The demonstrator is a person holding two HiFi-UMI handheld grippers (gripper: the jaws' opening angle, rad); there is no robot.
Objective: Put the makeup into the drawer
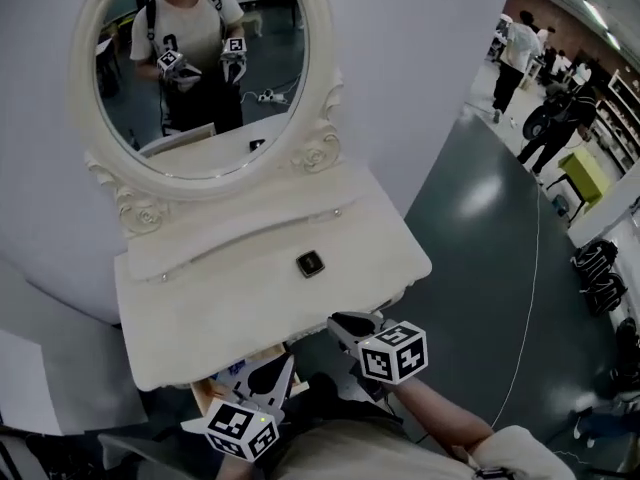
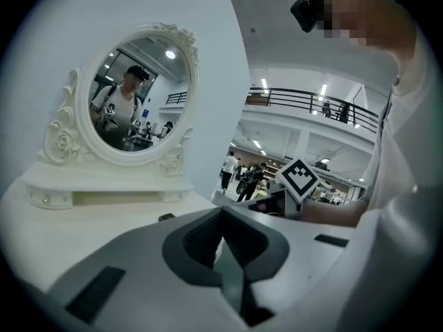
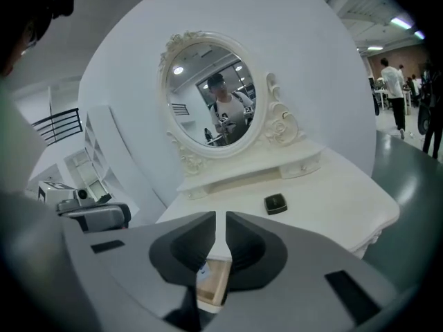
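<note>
A small black makeup compact (image 1: 310, 264) (image 3: 275, 203) (image 2: 166, 217) lies on the white vanity table (image 1: 200, 308), in front of the oval mirror (image 1: 200, 58). Below the table's front edge a drawer (image 1: 232, 376) stands pulled out; its wooden inside (image 3: 213, 286) shows past the right jaws. My left gripper (image 1: 275, 373) (image 2: 221, 209) hovers at the table's front edge, jaws together and empty. My right gripper (image 1: 345, 328) (image 3: 220, 216) is beside it, off the table's front right, shut with nothing between the jaws. Both are well short of the compact.
The mirror base has a low shelf with small knobbed drawers (image 3: 304, 164). A curved white wall (image 1: 420, 58) backs the vanity. Dark floor (image 1: 500, 268) lies to the right, with a thin cable, people (image 1: 520, 58) and a yellow object (image 1: 585, 173) far off.
</note>
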